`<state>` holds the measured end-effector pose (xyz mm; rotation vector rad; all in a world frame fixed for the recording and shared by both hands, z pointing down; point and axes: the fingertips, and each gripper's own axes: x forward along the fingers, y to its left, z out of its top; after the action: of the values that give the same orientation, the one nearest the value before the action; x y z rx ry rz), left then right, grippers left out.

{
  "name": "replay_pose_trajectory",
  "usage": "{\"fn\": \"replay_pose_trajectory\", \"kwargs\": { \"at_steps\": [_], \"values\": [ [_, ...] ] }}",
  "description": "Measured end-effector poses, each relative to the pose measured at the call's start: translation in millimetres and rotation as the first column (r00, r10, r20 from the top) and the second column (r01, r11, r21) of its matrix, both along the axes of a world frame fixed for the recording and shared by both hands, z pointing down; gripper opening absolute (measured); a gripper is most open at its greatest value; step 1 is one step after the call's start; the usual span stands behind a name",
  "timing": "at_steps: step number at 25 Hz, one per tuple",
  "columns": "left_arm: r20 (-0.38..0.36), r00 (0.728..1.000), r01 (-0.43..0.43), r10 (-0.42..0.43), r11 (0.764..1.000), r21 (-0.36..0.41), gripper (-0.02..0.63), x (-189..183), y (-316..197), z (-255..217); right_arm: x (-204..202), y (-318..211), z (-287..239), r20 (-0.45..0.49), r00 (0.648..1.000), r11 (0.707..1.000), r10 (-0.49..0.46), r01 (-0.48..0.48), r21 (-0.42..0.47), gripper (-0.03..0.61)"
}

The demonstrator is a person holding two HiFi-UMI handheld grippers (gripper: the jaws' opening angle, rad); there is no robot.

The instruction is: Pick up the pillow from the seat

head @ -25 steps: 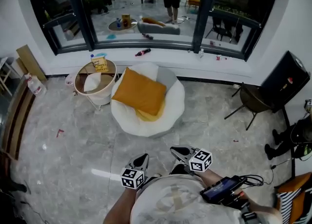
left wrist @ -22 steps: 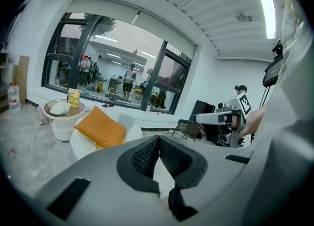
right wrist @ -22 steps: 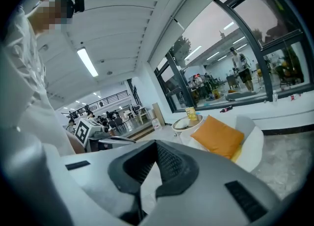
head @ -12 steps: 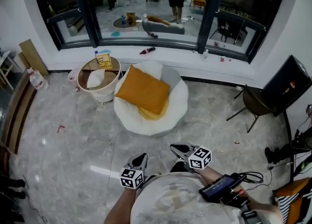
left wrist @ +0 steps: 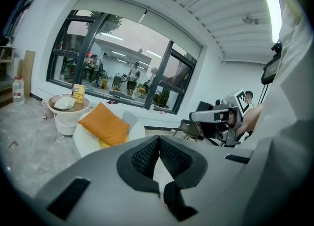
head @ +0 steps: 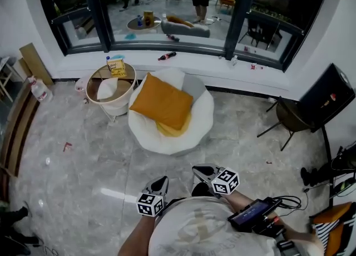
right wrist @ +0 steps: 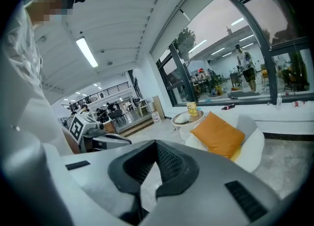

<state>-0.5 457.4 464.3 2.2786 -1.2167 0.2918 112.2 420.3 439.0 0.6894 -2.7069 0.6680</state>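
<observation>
Leaning on the round white seat (head: pixel 203 122), well ahead of the left tongs (head: pixel 161 182) and right tongs (head: pixel 201 170), the orange pillow (head: pixel 162 102) looks soft and light. Both tongs are closed and empty. Best to pinch a corner.

Pillow (head: pixel 162 102): orange cloth, matt, smooth. Seat (head: pixel 147 137): white soft cloth, matt, puffy. Floor (head: pixel 78 160): pale stone-look tile, glossy, streak of glare at near left. Round surface (head: pixel 95 78) at far left: wood-look top, white matt body. Window frame (head: pixel 237 10) at far side: dark, metal-look, matt; the panes glossy. Left hand-held gripper (left wrist: pixel 158 144) and right hand-held gripper (right wrist: pixel 156 149): grey matt plastic shells. Pads (left wrist: pixel 144 157): black, rough dotted texture, rubber-like. Shirt (head: pixel 194 230): white cloth.
</observation>
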Motion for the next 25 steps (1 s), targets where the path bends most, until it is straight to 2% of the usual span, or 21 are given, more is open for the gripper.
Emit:
{"fn": "replay_pose_trajectory", "kwargs": {
  "at_steps": [7, 12, 17, 25],
  "values": [
    [0.01, 1.0, -0.022, 0.022, 1.0, 0.001, 0.011, 11.9, -30.3, 1.8, 20.6, -35.5, 7.7, -0.014, 1.0, 1.0, 0.021, -0.021, -0.009, 0.014],
    [0.018, 1.0, 0.007, -0.006, 0.999, -0.034, 0.011, 8.4, -52.8, 9.8, 8.8, -62.0, 17.2, 0.004, 1.0, 0.999, -0.005, 0.005, -0.045, 0.014],
    [0.046, 0.999, 0.026, -0.025, 0.999, -0.036, 0.011, 4.1, -96.6, 10.4, -0.1, -106.3, 22.9, 0.026, 0.999, 0.998, -0.037, 0.038, -0.054, 0.014],
    [0.087, 0.995, 0.057, -0.053, 0.997, -0.046, 0.011, 18.7, -169.8, 4.8, 14.1, -182.5, 26.1, 0.056, 0.996, 0.996, -0.063, 0.067, -0.066, 0.014]
  ]
}}
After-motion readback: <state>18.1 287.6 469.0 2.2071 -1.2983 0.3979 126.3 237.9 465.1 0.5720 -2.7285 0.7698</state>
